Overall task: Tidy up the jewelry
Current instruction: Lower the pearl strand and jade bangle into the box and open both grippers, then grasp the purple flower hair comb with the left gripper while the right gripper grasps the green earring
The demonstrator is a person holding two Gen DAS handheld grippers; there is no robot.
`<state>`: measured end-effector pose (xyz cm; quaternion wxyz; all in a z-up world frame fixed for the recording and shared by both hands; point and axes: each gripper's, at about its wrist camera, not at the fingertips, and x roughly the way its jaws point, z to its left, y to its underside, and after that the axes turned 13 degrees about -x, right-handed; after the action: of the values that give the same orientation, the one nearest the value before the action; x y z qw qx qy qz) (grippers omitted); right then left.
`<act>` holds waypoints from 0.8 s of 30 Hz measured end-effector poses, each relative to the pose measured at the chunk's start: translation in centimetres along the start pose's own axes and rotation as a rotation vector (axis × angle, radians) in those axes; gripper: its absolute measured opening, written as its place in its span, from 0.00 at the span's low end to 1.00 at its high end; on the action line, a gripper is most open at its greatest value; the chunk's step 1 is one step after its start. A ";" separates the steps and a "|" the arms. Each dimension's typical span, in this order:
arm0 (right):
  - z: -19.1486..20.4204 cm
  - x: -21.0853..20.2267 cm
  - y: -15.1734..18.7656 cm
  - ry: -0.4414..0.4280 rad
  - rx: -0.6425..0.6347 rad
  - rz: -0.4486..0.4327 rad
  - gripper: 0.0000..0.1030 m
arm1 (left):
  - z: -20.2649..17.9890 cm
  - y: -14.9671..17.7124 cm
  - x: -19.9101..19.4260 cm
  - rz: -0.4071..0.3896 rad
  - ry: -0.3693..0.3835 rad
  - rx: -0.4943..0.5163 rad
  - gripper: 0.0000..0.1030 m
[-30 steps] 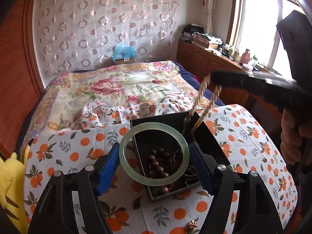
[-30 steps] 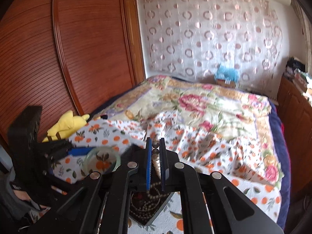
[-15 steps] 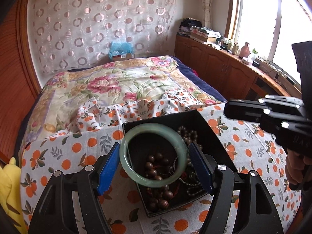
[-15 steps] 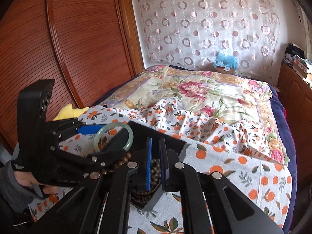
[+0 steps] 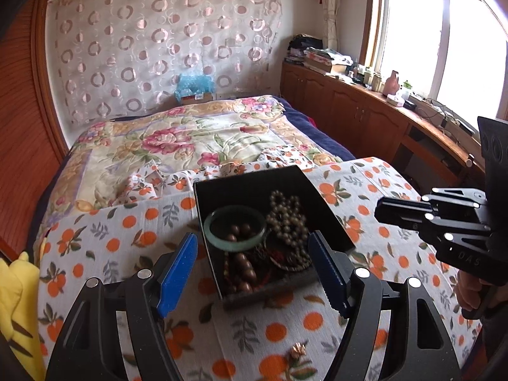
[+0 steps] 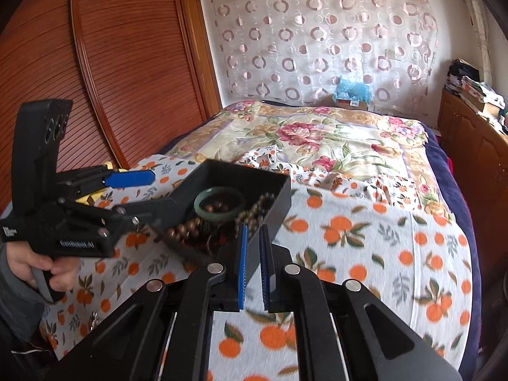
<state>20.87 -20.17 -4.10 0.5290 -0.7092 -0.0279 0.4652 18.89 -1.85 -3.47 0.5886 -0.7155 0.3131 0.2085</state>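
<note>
You have just let the jade bangle (image 5: pixel 235 228) drop from your left claw (image 5: pixel 254 270), now wide open and empty, into the black box (image 5: pixel 330 219) ahead, while your right claw (image 6: pixel 252 266) hangs nearly closed, holding nothing, so both pieces are stowed.

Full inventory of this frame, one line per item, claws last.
jewelry box: 1, black, open, on the orange-print cloth
jade bangle: 1, pale green, inside the box, on the beads
dark bead strand: 1, brown, in the box near its front
light bead strand: 1, tan, in the box, right of the bangle
small ornament: 1, coppery, on the cloth in front of the box
orange-print cloth: 1, white with oranges
floral quilt: 1, on the bed behind
yellow plush: 1, far left edge
left claw: open, empty, before the box
right claw: nearly closed, narrow gap, empty
</note>
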 end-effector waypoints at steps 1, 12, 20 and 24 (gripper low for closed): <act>0.3 -0.4 0.5 0.003 0.000 -0.002 0.09 | -0.1 0.3 -0.3 -0.005 -0.003 0.002 0.68; 4.0 -2.9 5.7 0.006 0.025 -0.008 0.09 | -0.6 4.8 -4.8 -0.050 -0.013 0.014 0.80; 6.7 -3.9 8.1 -0.004 0.027 0.004 0.09 | 0.3 7.6 -6.8 -0.054 -0.029 -0.008 0.89; 7.8 -4.2 8.9 -0.009 0.024 0.015 0.15 | 0.8 9.1 -7.3 -0.038 -0.048 -0.015 0.89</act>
<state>9.12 -20.66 -8.47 0.5339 -0.7009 -0.0190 0.4726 7.39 -0.57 -5.28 0.5946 -0.7203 0.2837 0.2170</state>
